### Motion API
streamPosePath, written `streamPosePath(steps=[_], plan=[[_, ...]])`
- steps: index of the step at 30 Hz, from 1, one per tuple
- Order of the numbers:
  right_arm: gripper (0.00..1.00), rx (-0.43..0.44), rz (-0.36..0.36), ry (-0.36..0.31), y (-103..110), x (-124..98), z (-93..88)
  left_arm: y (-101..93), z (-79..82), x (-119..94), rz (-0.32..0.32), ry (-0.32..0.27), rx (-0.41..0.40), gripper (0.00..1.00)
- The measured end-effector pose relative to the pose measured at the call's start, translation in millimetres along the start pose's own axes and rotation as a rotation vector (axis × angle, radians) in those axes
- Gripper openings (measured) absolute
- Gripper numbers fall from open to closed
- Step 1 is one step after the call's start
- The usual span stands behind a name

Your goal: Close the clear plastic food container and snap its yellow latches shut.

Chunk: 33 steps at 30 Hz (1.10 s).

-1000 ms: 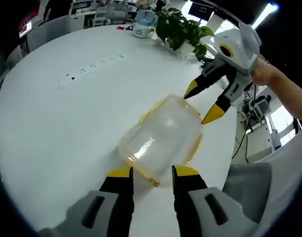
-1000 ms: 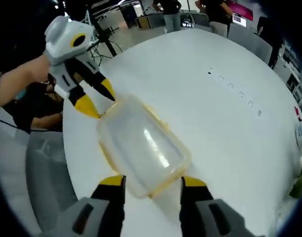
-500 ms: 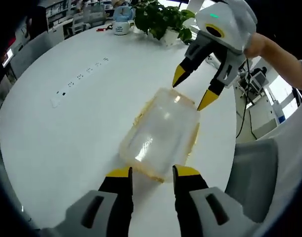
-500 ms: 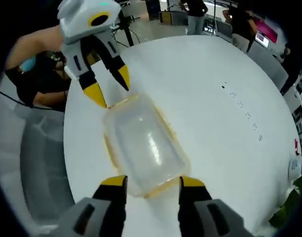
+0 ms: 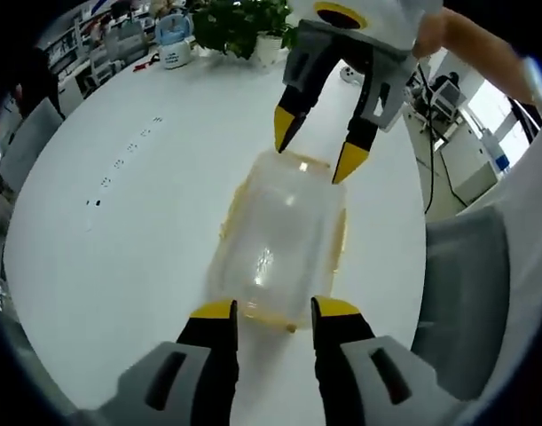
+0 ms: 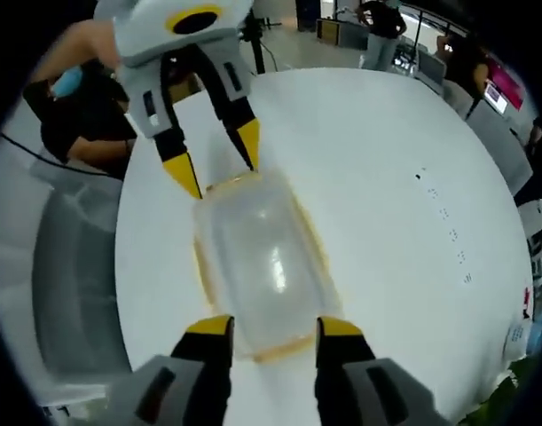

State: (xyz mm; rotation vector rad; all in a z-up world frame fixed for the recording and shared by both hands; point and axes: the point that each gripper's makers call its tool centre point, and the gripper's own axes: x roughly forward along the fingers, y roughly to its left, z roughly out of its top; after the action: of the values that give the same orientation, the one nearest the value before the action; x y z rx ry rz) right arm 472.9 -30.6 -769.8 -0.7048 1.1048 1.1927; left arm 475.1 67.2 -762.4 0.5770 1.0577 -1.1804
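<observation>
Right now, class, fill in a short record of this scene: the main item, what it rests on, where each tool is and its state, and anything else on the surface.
main item: clear plastic food container with yellow trim, lid on top
surface: round white table
left tool: open, tips at one short end of the container
right tool: open, tips at the opposite short end
latch state: cannot tell
other things: potted plant and a small blue-and-white jar at the table's far edge

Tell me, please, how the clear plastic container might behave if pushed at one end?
The clear plastic rectangular container with yellow latches looks empty, so probably light. On the smooth white table it would likely slide rather than tip, since it sits low and flat.
</observation>
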Motion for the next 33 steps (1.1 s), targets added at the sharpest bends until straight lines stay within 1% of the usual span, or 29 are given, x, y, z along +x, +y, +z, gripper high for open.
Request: streamPosePath(steps=[3, 9, 13, 21, 23, 26, 30, 33], plan=[[0.35, -0.014, -0.002, -0.001, 0, 1, 2.9, -1.2, 4.5, 1, -0.006, -0.009, 0.014, 0.30], [0.33, -0.045, 0.018, -0.015, 4, 5, 10.4, -6.4, 14.1, 7, -0.019, -0.021, 0.049, 0.30], [0.34, -0.058, 0.032, -0.026, 6, 8, 15.0, -10.1, 21.7, 11, -0.027, -0.033, 0.059, 0.30], [0.33, -0.084, 0.044, -0.044, 10, 14, 25.3, -15.2, 32.6, 17, -0.032, -0.062, 0.048, 0.29], [0.33, -0.085, 0.051, -0.058, 11, 14, 29.1, -15.6, 35.0, 18, -0.031, -0.070, 0.048, 0.29], [0.33, -0.088, 0.046, -0.065, 7, 14, 31.6, -16.7, 35.3, 21, -0.029, -0.067, 0.051, 0.28], [0.32, -0.082, 0.041, -0.074, 2, 15, 33.0, -17.0, 29.7, 26, -0.014, -0.043, 0.079, 0.27], [0.32, -0.079, 0.043, -0.082, 0, 15, 34.1, -18.8, 29.3, 27, -0.018, -0.054, 0.059, 0.27]])
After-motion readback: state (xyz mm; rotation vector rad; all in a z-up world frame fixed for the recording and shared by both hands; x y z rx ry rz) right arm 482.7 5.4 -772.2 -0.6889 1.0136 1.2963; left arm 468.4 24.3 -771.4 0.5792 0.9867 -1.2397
